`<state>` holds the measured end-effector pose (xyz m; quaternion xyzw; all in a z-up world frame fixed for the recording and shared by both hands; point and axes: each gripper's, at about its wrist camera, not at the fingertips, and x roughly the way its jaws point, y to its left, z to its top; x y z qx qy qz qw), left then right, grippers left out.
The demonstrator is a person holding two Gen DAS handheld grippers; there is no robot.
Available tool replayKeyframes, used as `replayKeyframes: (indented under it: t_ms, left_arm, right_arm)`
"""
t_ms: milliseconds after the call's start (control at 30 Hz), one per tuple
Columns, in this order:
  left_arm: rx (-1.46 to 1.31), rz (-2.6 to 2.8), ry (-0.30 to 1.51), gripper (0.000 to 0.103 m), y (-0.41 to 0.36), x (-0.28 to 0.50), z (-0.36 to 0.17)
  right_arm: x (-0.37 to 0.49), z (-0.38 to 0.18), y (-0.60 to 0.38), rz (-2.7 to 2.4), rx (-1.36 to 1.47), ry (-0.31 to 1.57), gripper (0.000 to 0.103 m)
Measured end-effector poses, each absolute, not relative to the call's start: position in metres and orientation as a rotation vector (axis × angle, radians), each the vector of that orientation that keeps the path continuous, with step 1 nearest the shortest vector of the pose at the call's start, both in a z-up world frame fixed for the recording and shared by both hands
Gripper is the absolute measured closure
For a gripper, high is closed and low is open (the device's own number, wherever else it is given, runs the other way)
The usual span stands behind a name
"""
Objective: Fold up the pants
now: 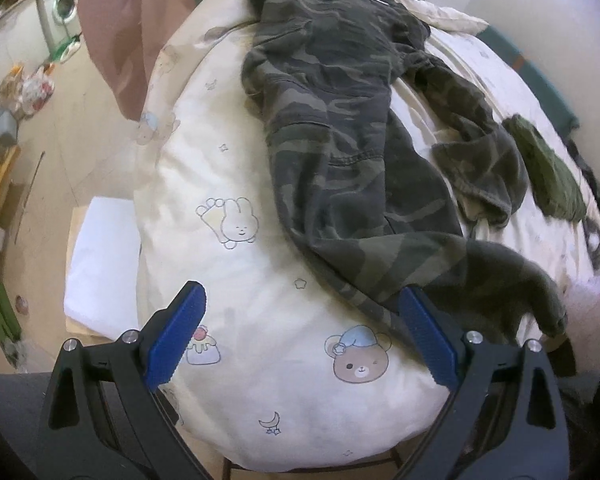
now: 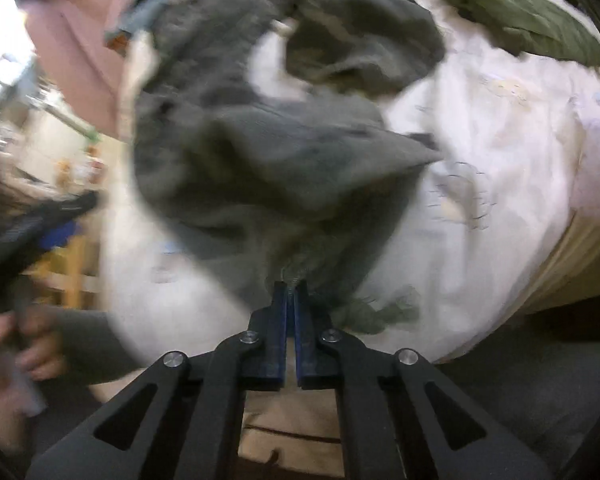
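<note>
Camouflage cotton pants (image 1: 332,128) sprawl at 1 o'clock of the wide-open left gripper (image 1: 300,328); the right gripper (image 2: 291,292) clamps their hem.

One camouflage pants (image 1: 340,128), two grippers (image 1: 300,312) (image 2: 291,286).

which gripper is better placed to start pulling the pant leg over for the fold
Right. The right gripper is shut on the hem of the camo pants, so it can lift now. The left gripper is open above the bedspread, with the pants only at one finger.
</note>
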<state>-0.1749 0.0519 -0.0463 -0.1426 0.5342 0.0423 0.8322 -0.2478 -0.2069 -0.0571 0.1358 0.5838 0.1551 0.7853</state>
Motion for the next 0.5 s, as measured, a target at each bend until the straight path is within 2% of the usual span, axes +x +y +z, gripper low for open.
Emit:
replayKeyframes:
  t_ms: [200, 267, 400, 500]
  left_arm:
    - [-0.375, 0.141, 1.137, 0.007, 0.078, -0.179, -0.048]
    - [-0.404, 0.152, 1.145, 0.007, 0.084, -0.181, -0.05]
    - [-0.439, 0.162, 1.15, 0.007, 0.091, -0.182, -0.05]
    - [-0.439, 0.175, 1.15, 0.007, 0.093, -0.183, -0.049]
  right_arm:
    - [-0.308, 0.005, -0.172, 0.602, 0.399, 1.283, 0.101]
    - [-0.326, 0.007, -0.156, 0.687, 0.387, 1.332, 0.101]
    - [-0.335, -0.031, -0.109, 0.783, 0.339, 1.507, 0.099]
    - [-0.334, -0.07, -0.081, 0.906, 0.381, 1.708, 0.096]
